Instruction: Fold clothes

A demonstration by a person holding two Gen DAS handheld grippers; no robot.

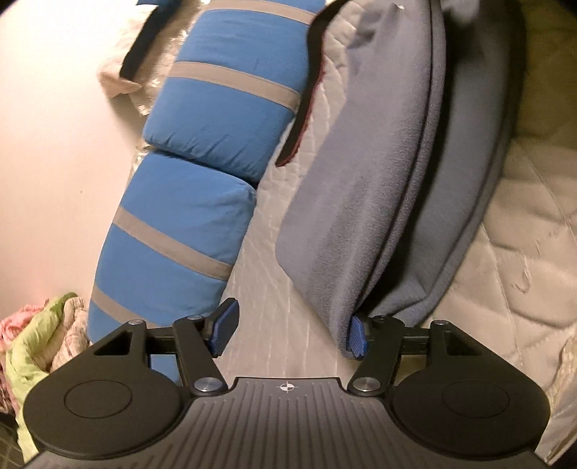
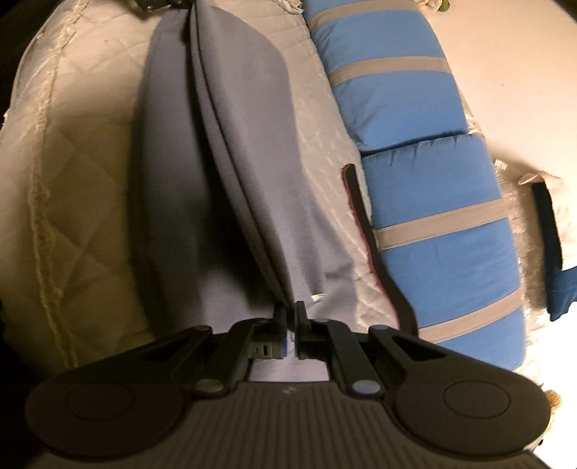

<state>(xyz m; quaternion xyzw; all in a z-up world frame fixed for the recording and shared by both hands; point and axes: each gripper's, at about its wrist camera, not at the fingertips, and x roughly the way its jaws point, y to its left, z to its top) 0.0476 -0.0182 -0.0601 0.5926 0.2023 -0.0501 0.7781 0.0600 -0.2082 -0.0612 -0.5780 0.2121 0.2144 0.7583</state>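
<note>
1. A grey fleece garment (image 1: 378, 187), doubled over so that two layered edges ran side by side, lay stretched along a cream quilted bedspread (image 1: 523, 223).
2. The left gripper (image 1: 290, 333) had its jaws standing apart; the blue ribbed pad (image 1: 357, 337) on the right side of that view touched the near corner of the grey fleece, while the opposite pad (image 1: 225, 326) was clear of it over bare quilt. No cloth was pinched between them.
3. The right gripper (image 2: 290, 333) had its jaws pressed together on the near edge of the same fleece (image 2: 249, 151), whose fold ran from the pads up to the far end of the bed.
4. Two blue pillows with grey stripes (image 1: 223, 108) lay end to end beside the fleece, along a pale wall (image 1: 54, 144).
5. A dark strap with a red edge (image 1: 306, 108) lay on the quilt between the pillows and the fleece.
6. A heap of pink and green fabric (image 1: 36, 342) sat at the lower left of the left wrist view, near the closer pillow.
7. At the top of the right wrist view, the other gripper's dark metal (image 2: 155, 5) met the far end of the fleece.
</note>
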